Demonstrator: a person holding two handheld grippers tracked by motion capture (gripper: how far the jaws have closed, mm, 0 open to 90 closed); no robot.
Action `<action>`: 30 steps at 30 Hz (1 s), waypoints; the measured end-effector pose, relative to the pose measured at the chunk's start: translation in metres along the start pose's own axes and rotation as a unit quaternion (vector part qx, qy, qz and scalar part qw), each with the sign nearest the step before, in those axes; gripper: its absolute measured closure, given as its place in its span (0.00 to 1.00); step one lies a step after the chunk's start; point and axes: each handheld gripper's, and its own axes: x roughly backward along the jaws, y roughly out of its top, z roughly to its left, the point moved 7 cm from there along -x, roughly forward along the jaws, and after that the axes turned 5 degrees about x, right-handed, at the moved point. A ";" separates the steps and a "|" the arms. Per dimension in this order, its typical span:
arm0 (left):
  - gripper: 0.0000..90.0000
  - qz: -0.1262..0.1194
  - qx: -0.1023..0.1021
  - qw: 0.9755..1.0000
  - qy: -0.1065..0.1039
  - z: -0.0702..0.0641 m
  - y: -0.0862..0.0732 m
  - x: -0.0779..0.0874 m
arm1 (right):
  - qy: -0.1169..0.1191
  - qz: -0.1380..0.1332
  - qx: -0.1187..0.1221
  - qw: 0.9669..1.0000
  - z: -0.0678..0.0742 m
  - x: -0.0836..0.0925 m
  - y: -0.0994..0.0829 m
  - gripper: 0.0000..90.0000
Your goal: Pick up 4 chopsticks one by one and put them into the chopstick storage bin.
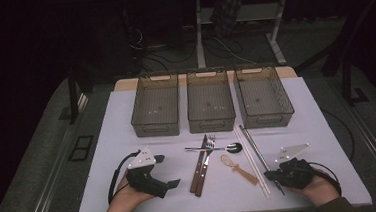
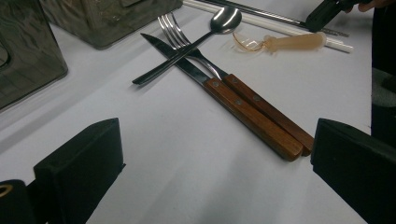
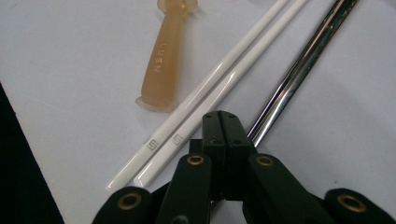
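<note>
Resting closed, the right gripper (image 3: 223, 122) is poised by white chopsticks (image 3: 210, 88) at eleven o'clock; opening is needed first.

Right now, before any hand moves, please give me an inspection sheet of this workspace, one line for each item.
Surface: white table top, flat, no spill seen.
Job's things: wooden-handled knife and fork lie side by side; a spoon lies across both; white chopsticks, metal chopsticks and an amber plastic spoon lie to their right.
Bins: three dark bins in a row at the far edge, nothing seen inside.
Clutter: nothing seen.
Grippers: left gripper open, nothing between its jaws; right gripper shut, tips at the near ends of the chopsticks, contact unclear.
Cables: one cable loops by the left gripper.
Surroundings: dark floor, table legs behind.
</note>
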 end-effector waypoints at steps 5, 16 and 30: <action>0.01 0.001 0.000 1.000 -0.001 0.000 0.000 0.000 | -0.007 0.002 -0.002 1.000 -0.003 0.002 -0.002 0.99; 0.01 0.004 -0.001 1.000 -0.003 -0.001 -0.001 -0.001 | -0.019 0.004 -0.009 1.000 -0.011 0.006 -0.007 0.99; 0.01 0.004 -0.004 1.000 -0.005 -0.002 -0.001 -0.001 | -0.029 0.008 -0.020 0.999 -0.018 0.009 -0.011 0.99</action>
